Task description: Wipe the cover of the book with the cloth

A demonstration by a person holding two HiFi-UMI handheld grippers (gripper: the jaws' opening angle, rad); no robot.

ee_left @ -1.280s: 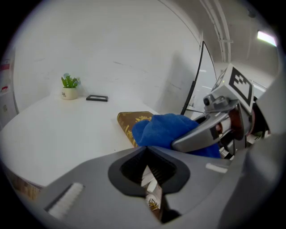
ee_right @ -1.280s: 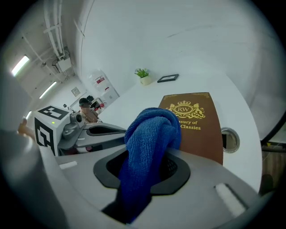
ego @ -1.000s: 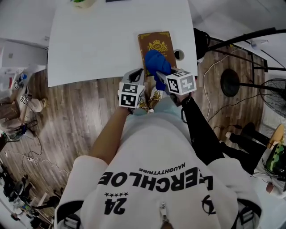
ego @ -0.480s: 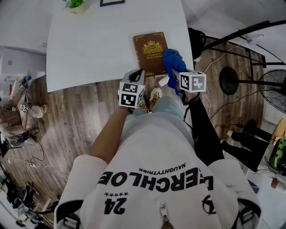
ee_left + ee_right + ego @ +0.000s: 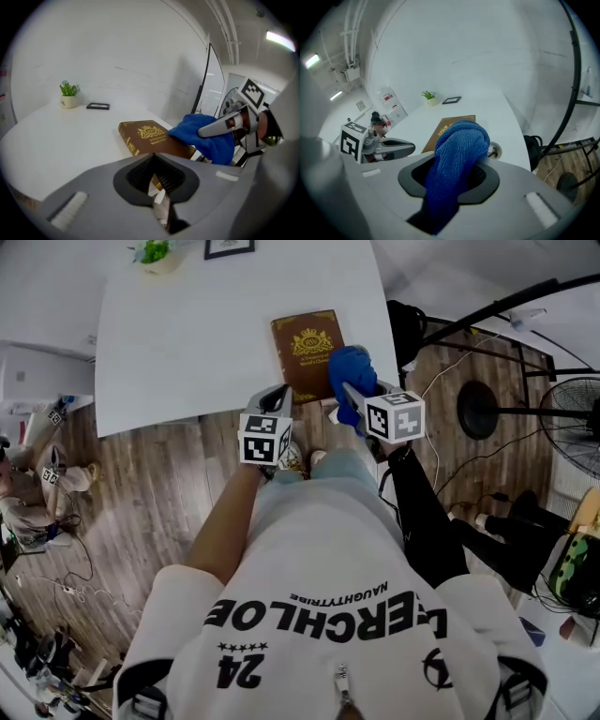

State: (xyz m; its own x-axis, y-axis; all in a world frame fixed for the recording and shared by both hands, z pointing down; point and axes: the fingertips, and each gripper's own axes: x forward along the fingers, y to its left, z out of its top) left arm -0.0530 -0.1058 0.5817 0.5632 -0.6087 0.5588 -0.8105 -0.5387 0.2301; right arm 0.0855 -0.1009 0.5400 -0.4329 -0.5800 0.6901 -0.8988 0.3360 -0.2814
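Right now the brown hardcover book with a gold crest point(image 5: 306, 351) lies flat near the right front corner of the white table point(image 5: 187, 334), and the right gripper point(image 5: 349, 395) has its jaws clamped on a bunched blue terry cloth point(image 5: 457, 154). The cloth sits at the book's right edge, though I cannot tell whether it touches the cover. The left gripper point(image 5: 157, 185) is just beside the book's near edge, jaws closed together with nothing between them.
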